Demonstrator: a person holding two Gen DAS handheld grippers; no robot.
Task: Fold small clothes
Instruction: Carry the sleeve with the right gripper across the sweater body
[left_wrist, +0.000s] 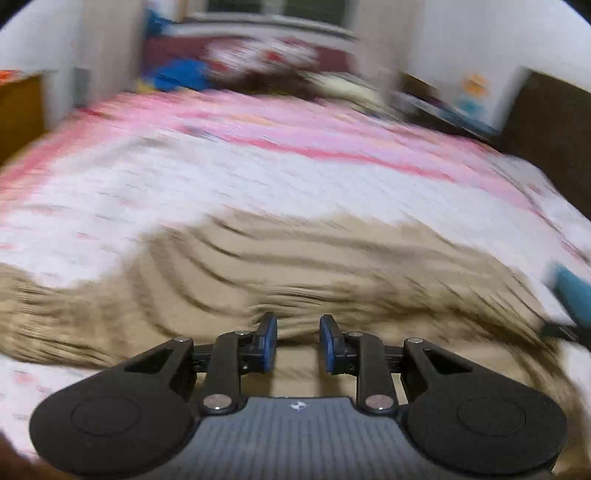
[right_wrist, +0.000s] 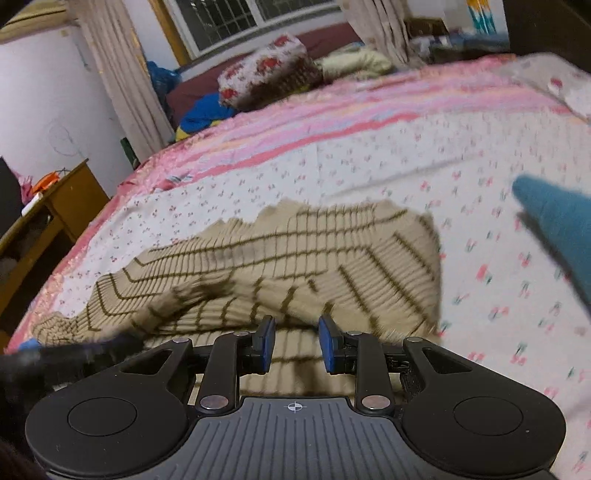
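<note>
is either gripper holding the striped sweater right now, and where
Nothing is held. The left gripper and right gripper both sit open over the beige ribbed knit sweater with brown stripes, a clear gap showing between their blue-padded fingers.

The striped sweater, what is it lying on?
The sweater lies on a flowered bedsheet with pink stripes farther back. Whatever sits directly beneath the sweater is covered, so that cannot be seen.

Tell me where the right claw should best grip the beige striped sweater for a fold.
Probably the near hem edge of the beige striped sweater, approached from the near side. It lies flat on the floral bedsheet, and that edge sits right ahead of the open right claw. A flat body offers no other raised fold to pinch.
</note>
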